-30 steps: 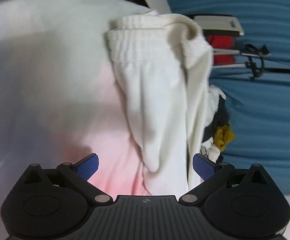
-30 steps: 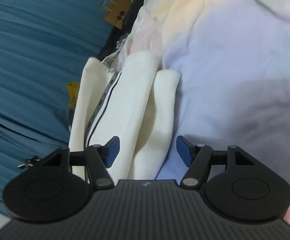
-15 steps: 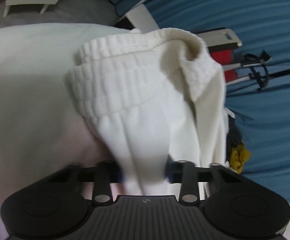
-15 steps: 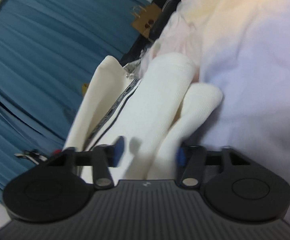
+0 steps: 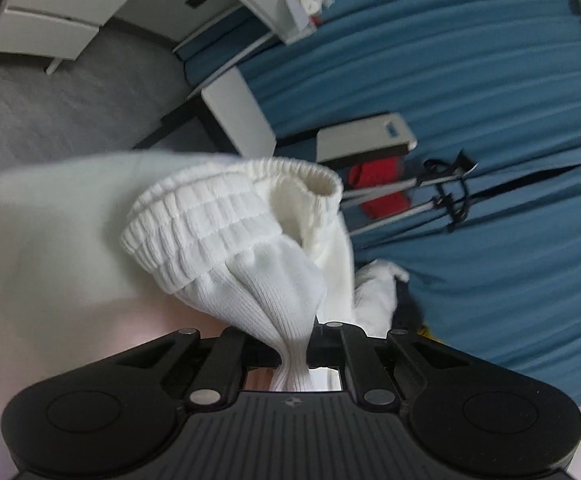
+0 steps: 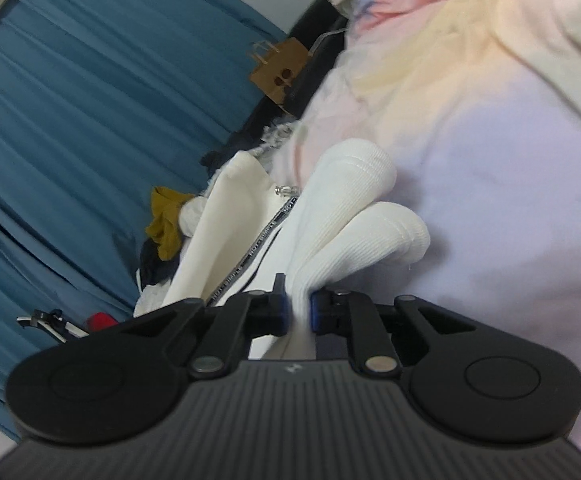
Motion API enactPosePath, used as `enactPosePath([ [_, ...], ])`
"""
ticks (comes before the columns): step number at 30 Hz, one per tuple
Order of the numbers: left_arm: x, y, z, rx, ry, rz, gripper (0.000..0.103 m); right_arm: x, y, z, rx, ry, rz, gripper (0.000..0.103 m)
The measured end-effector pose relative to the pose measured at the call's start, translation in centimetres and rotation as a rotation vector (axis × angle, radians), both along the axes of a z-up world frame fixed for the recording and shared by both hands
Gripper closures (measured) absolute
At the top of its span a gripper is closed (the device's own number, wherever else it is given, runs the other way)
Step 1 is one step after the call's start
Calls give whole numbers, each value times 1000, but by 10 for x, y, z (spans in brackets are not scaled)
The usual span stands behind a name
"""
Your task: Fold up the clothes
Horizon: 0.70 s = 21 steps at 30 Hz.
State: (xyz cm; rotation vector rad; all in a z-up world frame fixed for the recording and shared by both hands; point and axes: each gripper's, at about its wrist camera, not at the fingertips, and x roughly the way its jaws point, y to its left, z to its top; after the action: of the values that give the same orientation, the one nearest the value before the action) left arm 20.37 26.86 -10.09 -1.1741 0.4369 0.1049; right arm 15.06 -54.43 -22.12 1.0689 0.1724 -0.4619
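A white ribbed knit garment [image 5: 230, 232] with a gathered elastic waistband lies on the pale pastel bed sheet [image 5: 30, 240]. My left gripper [image 5: 294, 344] is closing its jaws, and a bunch of the knit just below the waistband is squeezed tight between the pads and lifted. In the right wrist view the same garment's two rounded folded ends [image 6: 350, 192] rise off the sheet [image 6: 510, 160]. My right gripper [image 6: 299, 306] is also closing, with a fold of that knit pressed between its blue pads.
A cream garment with a zipper tape [image 6: 226, 232] lies beside the knit, with a heap of mustard and dark clothes [image 6: 162, 224] past it. Blue curtain [image 5: 470, 60] runs along the bed's edge. Brown paper bag [image 6: 276, 70], white drawers [image 5: 50, 20] and a red item [image 5: 382, 192] stand beyond.
Both grippers went from open around the knit to closed on it. Both then rose, pulling the waistband and the folded ends up off the sheet.
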Motion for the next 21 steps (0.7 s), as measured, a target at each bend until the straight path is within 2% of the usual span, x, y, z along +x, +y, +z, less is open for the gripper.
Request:
enactPosePath([
  [3, -35, 13, 13, 23, 8, -18, 94, -20, 0, 3, 57, 30, 8, 90],
  [5, -54, 15, 23, 100, 32, -52, 94, -30, 1, 5, 81, 76, 33, 90],
  [7, -68, 17, 27, 103, 59, -69, 94, -41, 1, 8, 106, 122, 59, 90],
  [9, -79, 18, 29, 126, 90, -92, 94, -56, -1, 1, 150, 149, 71, 90],
  [13, -82, 8, 23, 246, 195, -176, 91, -70, -4, -24, 215, 203, 141, 88],
  [14, -83, 4, 21, 266, 219, -194, 90, -75, -5, -29, 235, 193, 157, 86],
  [16, -89, -1, 22, 286, 229, -220, 83, -83, -10, -35, 281, 142, 168, 84],
  [18, -97, -7, 26, 310, 211, -232, 73, -93, -9, -32, 290, 134, 152, 80],
  [19, -103, -10, 31, 340, 208, -229, 62, -101, -9, -28, 290, 144, 115, 78],
  [21, -115, -19, 43, 429, 215, -213, 59, -117, -7, -20, 287, 167, 38, 60],
])
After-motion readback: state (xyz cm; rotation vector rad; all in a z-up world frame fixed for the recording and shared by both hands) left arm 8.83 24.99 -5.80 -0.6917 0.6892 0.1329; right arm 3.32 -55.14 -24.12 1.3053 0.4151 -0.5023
